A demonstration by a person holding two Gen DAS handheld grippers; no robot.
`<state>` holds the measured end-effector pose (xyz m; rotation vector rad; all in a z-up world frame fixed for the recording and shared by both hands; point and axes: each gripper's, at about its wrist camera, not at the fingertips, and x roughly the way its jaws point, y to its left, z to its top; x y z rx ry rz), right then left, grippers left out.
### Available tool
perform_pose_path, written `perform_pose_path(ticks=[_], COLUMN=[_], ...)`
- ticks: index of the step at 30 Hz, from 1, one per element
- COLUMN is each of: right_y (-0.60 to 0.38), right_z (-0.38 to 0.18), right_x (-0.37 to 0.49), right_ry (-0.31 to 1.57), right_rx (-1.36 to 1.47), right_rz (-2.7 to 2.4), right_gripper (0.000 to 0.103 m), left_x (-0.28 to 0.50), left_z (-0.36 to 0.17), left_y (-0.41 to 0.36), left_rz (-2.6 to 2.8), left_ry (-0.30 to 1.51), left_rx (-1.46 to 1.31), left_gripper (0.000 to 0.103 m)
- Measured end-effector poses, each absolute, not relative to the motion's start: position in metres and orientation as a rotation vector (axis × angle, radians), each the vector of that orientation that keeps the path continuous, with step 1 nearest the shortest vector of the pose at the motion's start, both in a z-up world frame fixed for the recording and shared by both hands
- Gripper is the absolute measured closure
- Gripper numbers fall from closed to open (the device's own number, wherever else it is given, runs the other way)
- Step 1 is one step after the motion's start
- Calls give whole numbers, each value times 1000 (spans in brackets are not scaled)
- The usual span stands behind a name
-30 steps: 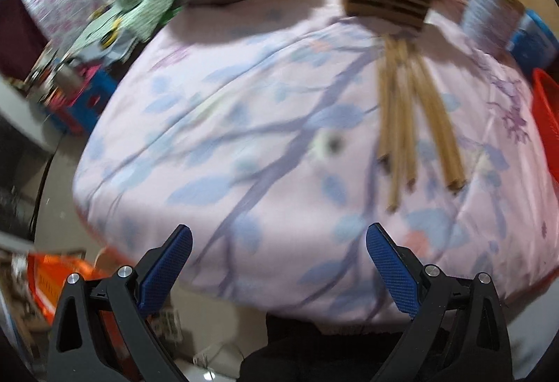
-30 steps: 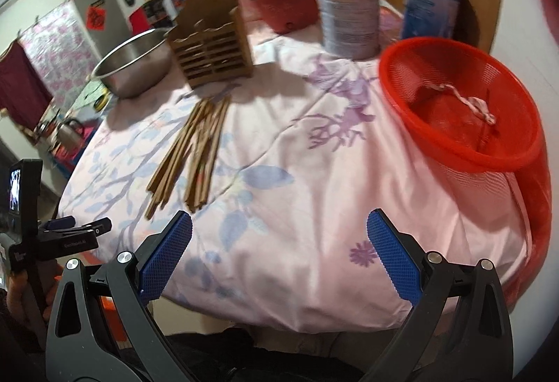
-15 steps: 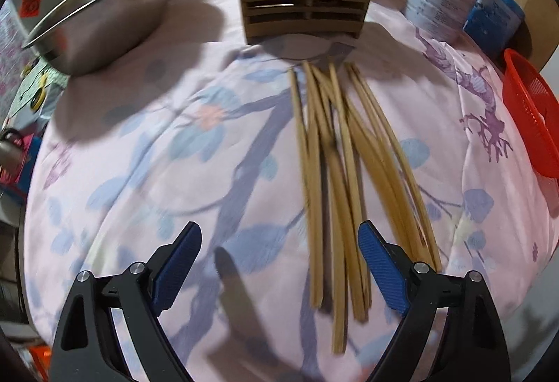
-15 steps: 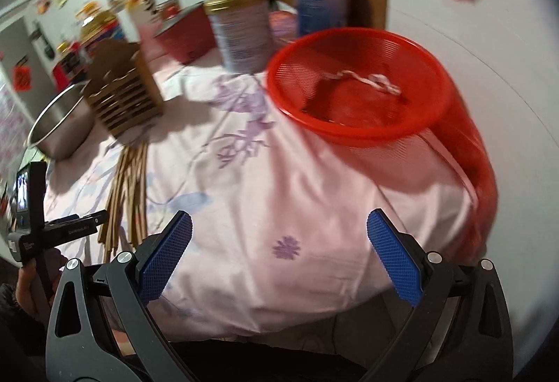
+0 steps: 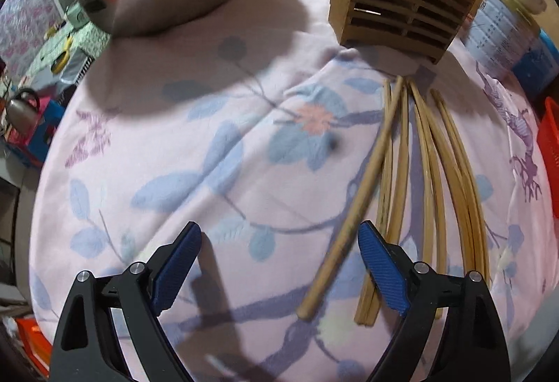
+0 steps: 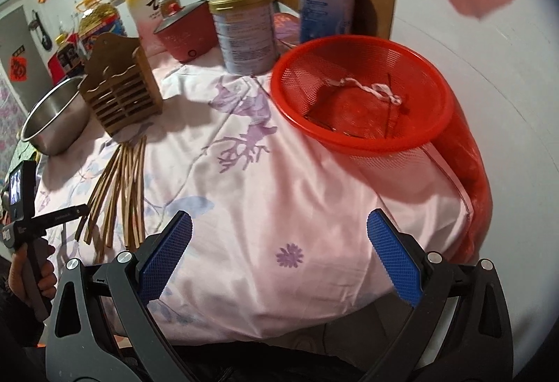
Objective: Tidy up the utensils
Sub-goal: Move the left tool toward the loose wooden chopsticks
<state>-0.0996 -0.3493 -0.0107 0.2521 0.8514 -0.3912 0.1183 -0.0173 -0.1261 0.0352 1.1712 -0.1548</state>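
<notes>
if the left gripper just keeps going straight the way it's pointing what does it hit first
Most likely the tablecloth, or the near end of the one chopstick that lies slanted between the open left gripper fingers. The other chopsticks lie outside its right finger. Depth is hard to judge through the fisheye.

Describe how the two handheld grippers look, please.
The left gripper and the right gripper look alike: black skeletal frames with triangular cutouts and silver rivets, and fingers faced with blue textured pads. The left one also carries a small screen above its black handle.
</notes>
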Motion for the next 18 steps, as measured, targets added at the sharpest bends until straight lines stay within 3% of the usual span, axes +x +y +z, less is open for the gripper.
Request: perform_pose_path(ticks=[7,18], right_y=[-351,-317], right_z=[-9,-42], right_x=[-93,-39], right_ry=[850,887], right_rx=[233,247], right_rz=[-357,-32], right_gripper=[6,7], left_x=[109,85], left_z=[-126,-124], left_y=[-25,35], left_rz=[-122,25], left_ry=[1139,1176], left_rx=[71,-39], left_gripper=[14,13])
